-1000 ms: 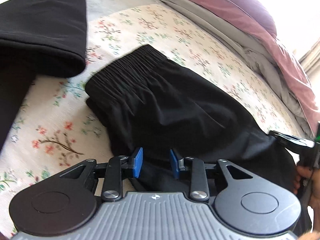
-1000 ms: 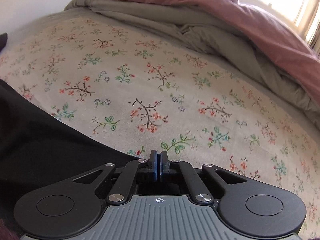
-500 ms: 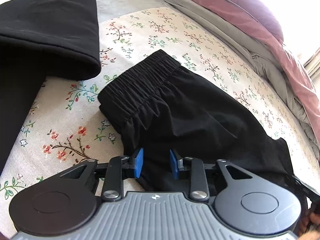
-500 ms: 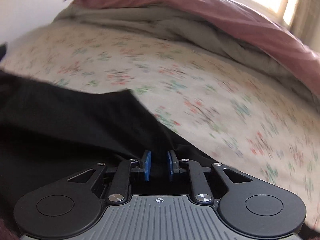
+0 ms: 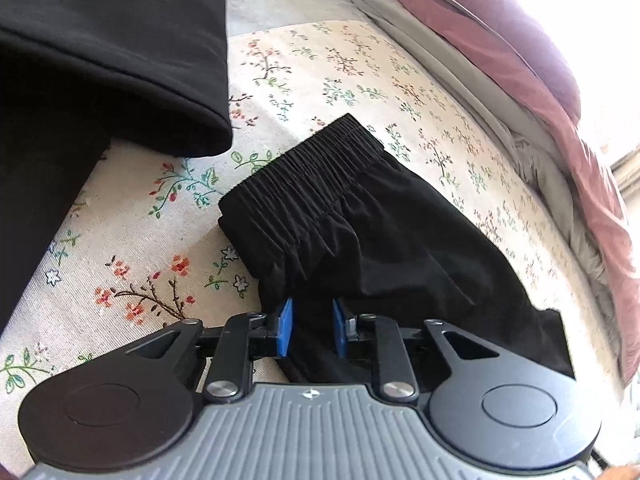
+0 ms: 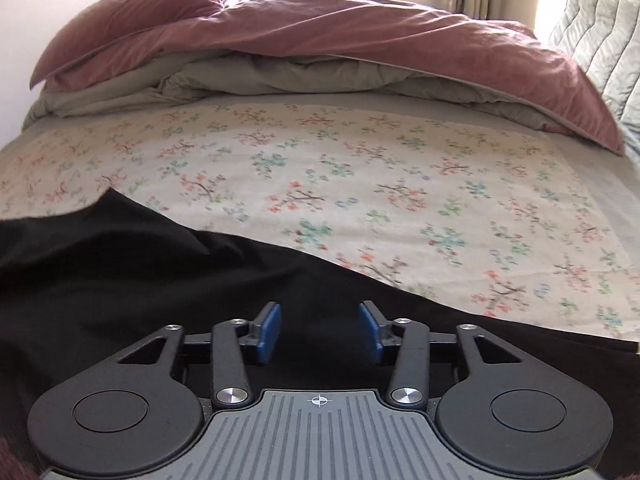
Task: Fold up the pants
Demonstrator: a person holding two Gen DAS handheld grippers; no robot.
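1. My left gripper is closing, its blue pads either side of a fold of the black pants near the waist end; I can't tell whether they press the cloth yet.

2. My right gripper is opening with only flat black fabric under the gap, nothing pinched (I read it as letting go of that end).

3. Just ahead of the left pads lies the gathered elastic waistband, ribbed and puckered; beyond it the body of the pants runs off to the right in a compact stack, thin, matte and softly creased.

4. Progress, as I judge it: the pants look folded lengthwise and at least once over, lying flat on the sheet. What's left is probably one more fold or a tidy-up of the near edge.

5. Further out to the left sits another black garment, thicker, with a rounded folded edge, apart from the pants.

6. Everything rests on a floral sheet, a fine flat weave. Past it, a rumpled grey and mauve duvet, plush and bulky.
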